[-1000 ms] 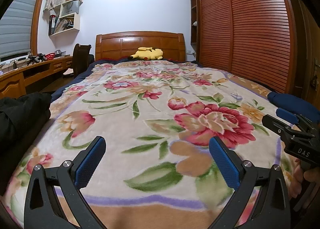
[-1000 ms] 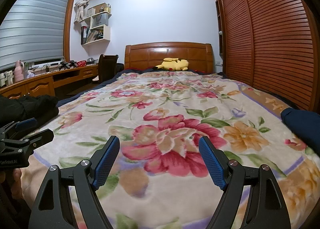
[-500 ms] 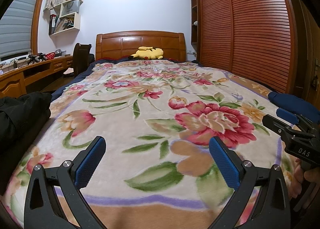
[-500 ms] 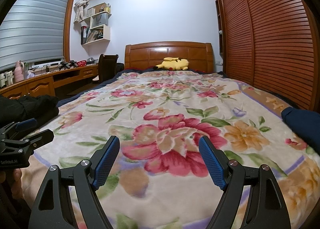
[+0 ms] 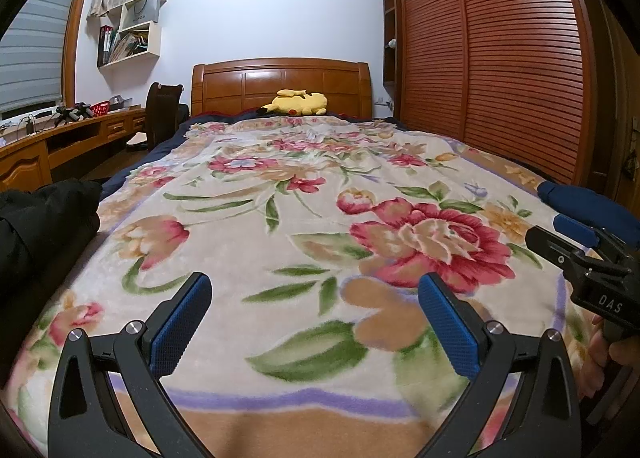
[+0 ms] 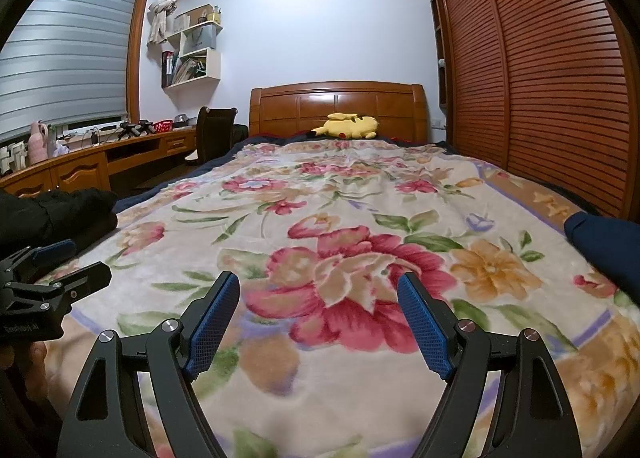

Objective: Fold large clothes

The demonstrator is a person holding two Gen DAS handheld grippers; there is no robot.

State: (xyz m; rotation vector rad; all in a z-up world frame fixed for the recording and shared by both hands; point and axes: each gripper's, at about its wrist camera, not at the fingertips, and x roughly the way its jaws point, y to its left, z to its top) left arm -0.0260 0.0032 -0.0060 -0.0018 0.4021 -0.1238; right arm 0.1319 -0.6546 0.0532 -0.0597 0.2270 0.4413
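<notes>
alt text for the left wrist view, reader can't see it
The open left gripper hovers empty over a floral blanket covering a bed. A black garment lies at the left edge, a navy garment and the right gripper at the right.

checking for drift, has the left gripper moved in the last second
No. The left gripper frames the same big red flower on the blanket as before.

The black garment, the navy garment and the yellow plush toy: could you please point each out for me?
black garment (image 5: 44, 225): left wrist view, on its bunched top fold.
navy garment (image 6: 604, 246): right wrist view, on its upper surface.
yellow plush toy (image 6: 352, 126): right wrist view, on its body.
</notes>
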